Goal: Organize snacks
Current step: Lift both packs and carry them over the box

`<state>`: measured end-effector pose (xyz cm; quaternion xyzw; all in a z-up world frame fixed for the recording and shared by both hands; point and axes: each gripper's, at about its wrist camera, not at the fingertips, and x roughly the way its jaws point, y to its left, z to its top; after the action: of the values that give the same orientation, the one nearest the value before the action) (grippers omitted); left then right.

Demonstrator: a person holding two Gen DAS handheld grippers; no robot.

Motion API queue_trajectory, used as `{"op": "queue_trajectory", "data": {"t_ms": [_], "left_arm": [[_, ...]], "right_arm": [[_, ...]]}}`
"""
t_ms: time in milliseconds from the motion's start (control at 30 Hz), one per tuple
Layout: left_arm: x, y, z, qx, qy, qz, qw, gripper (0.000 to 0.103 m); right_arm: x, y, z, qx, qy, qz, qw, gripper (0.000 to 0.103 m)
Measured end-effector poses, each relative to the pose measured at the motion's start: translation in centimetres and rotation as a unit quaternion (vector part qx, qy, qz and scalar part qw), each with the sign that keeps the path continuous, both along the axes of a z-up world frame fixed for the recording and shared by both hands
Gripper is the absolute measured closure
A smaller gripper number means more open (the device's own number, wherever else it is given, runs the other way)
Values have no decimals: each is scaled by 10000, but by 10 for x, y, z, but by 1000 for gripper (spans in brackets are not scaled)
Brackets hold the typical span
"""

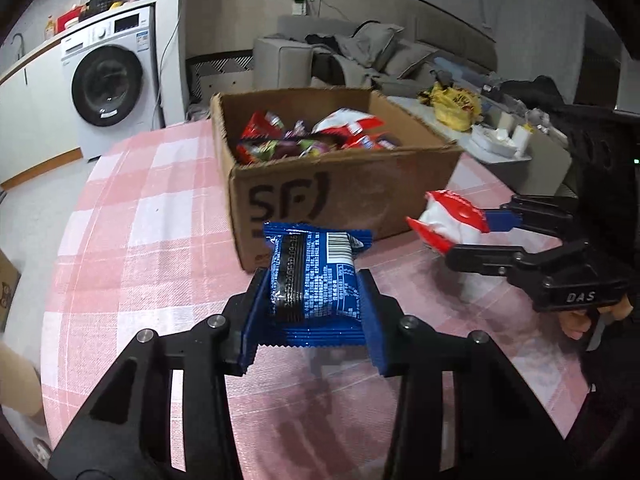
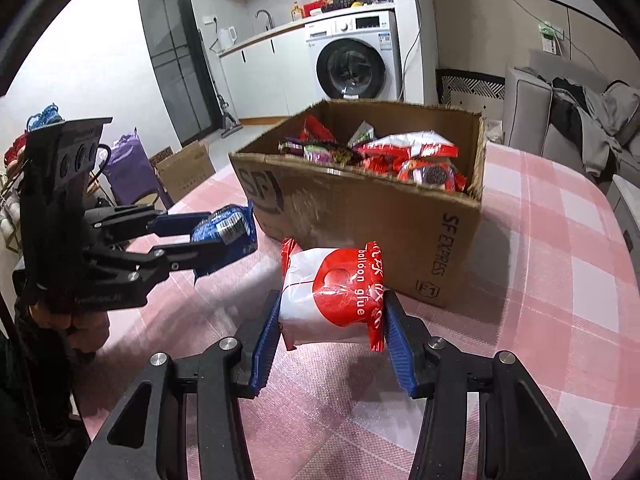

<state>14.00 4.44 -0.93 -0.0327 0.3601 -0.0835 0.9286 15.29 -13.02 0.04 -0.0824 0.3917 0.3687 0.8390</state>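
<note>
My left claw (image 1: pixel 312 300) pinches a blue snack pack (image 1: pixel 314 276), lower centre of the left wrist view, lifted off the desk (image 1: pixel 152 216) in front of the cardboard box (image 1: pixel 340 196). My right claw (image 2: pixel 332 320) pinches a red-and-white snack pack (image 2: pixel 332 296), lower centre of the right wrist view, just before the same box, which already holds mixed snacks (image 2: pixel 384 156)

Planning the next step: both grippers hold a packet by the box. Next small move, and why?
Probably carry the blue packet forward over the cardboard box rim. The left gripper is shut on it, the right gripper on the red and white packet, both short of the box that already holds snacks.
</note>
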Motion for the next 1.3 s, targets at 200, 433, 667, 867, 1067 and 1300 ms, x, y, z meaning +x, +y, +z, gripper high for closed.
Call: {"op": "queue_trajectory", "data": {"t_ms": [200,433,667,867,1067,1300], "left_arm": [[-14,-5,22,-215,-273,-97,9993,63],[-30,-7,47,-311,-625,4,9976,63],[-41,-4,66,-399,-888,150,9951,63],[-45,-4,76,-401,-977,261,9941,63],[-40,-6,79,-340,-977,318,9941,63],[-24,0,94,-365,-1133,474,9918,63]], "right_arm": [[-3,-7,15,179,-105,-53,9998,53],[-5,-12,34,373,-270,-177,9988,53],[-4,-18,45,536,-366,-354,9973,53],[-1,-26,53,675,-410,-534,9954,53],[2,-31,64,766,-501,-642,9937,53],[8,-29,80,809,-645,-724,9920,53]]}}
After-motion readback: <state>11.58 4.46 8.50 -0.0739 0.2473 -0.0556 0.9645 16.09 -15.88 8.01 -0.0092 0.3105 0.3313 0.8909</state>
